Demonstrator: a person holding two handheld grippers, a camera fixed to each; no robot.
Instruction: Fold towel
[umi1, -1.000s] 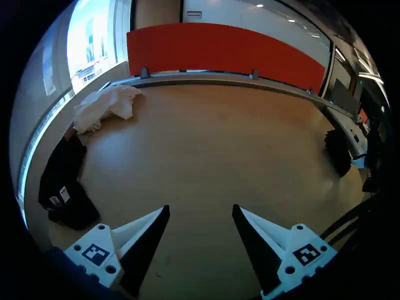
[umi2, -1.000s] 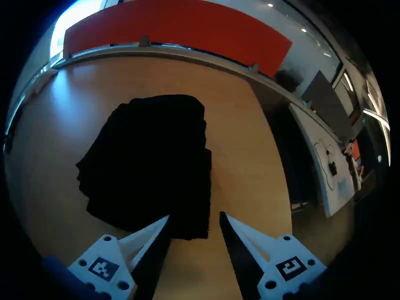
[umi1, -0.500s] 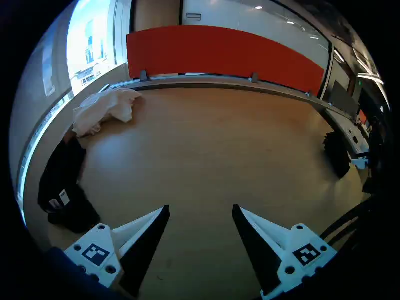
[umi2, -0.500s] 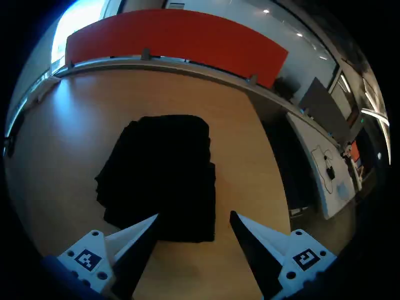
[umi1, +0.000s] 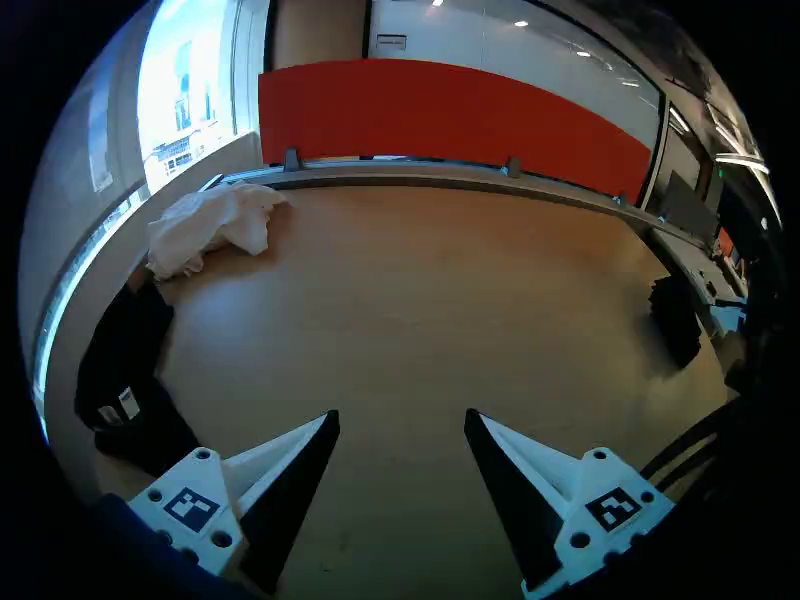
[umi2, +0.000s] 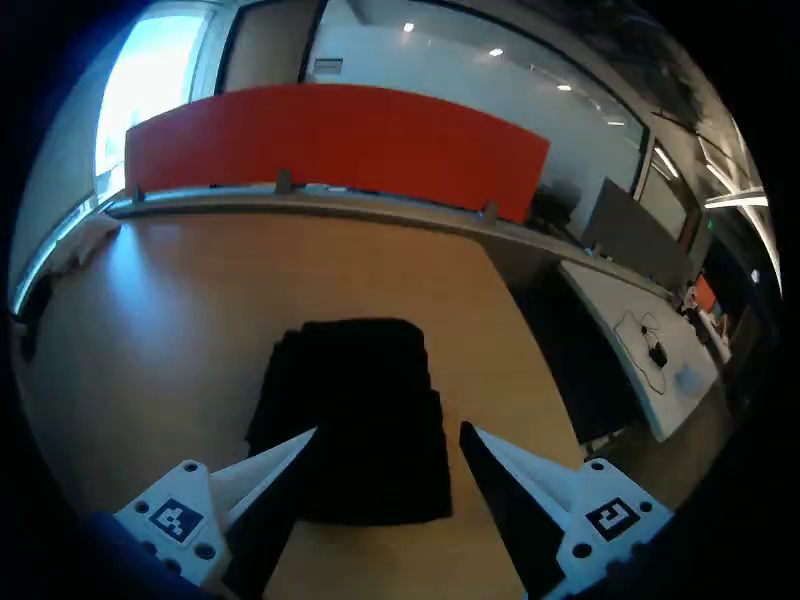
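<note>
A folded black towel (umi2: 355, 420) lies flat on the wooden table (umi2: 200, 300) in the right gripper view, just ahead of my right gripper (umi2: 385, 440), which is open and holds nothing. In the left gripper view the same dark stack (umi1: 678, 315) sits at the table's far right edge. My left gripper (umi1: 400, 425) is open above bare wood. A crumpled white towel (umi1: 212, 222) rests at the far left corner, and a black cloth with a tag (umi1: 125, 380) lies along the left edge.
A red partition (umi1: 450, 115) runs along the table's far edge, with a window (umi1: 185, 100) to its left. In the right gripper view a white desk (umi2: 640, 345) with cables stands beyond the table's right edge, across a dark gap.
My right gripper has opened wider and pulled back and up from the black towel, which now looks smaller and lower. The left gripper has tilted up slightly.
</note>
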